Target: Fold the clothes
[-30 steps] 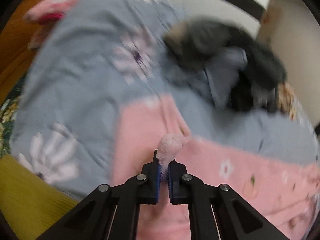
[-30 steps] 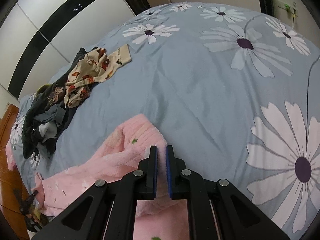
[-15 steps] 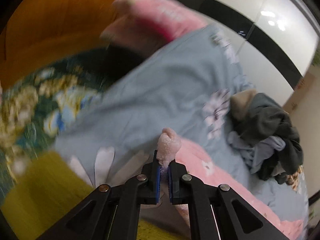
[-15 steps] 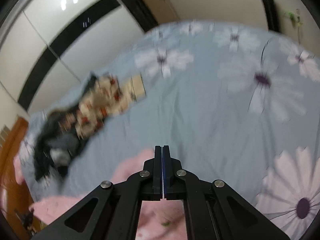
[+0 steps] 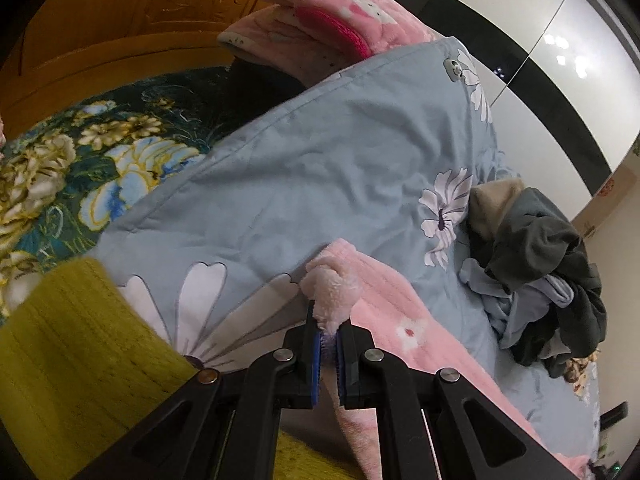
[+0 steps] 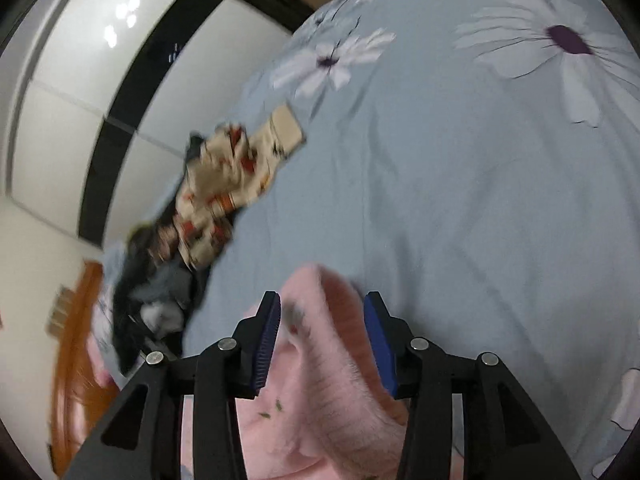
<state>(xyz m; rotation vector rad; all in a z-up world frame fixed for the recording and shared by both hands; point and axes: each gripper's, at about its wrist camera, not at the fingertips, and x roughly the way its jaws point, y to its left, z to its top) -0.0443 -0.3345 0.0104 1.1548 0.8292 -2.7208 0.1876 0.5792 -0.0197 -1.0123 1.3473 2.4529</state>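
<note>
Right wrist view is motion-blurred, so the patterned cream garment (image 6: 224, 184) and the dark clothes under it are smeared; print not readable. The near end of the pink fleece garment (image 5: 404, 320) is cut off behind the gripper frames in both views, full shape unknown.

Left gripper (image 5: 327, 344): jaws closed, pinching a bunched corner of the pink fleece garment; the tuft sticks up above the blue pads. The gripper sits low over the near edge of the bed, pointed along it toward the headboard.

Right gripper (image 6: 323, 332): jaws wide apart, straddling a raised fold of the pink fleece garment (image 6: 320, 364). Can't tell whether the pads touch it; not clamped.

The garment lies on the blue daisy-print duvet (image 5: 320, 168), running from the left gripper toward the lower right.

Around:
- dark clothes pile (image 5: 548, 264) on the duvet, right of the pink garment, with light blue fabric mixed in
- pink plush blanket (image 5: 328, 20) at the head end, against the wooden headboard (image 5: 120, 20)
- dark floral bedding (image 5: 80, 168) exposed left of the duvet
- yellow-green fabric (image 5: 80, 360) at lower left
- white and black wardrobe doors (image 6: 100, 80) behind
</note>
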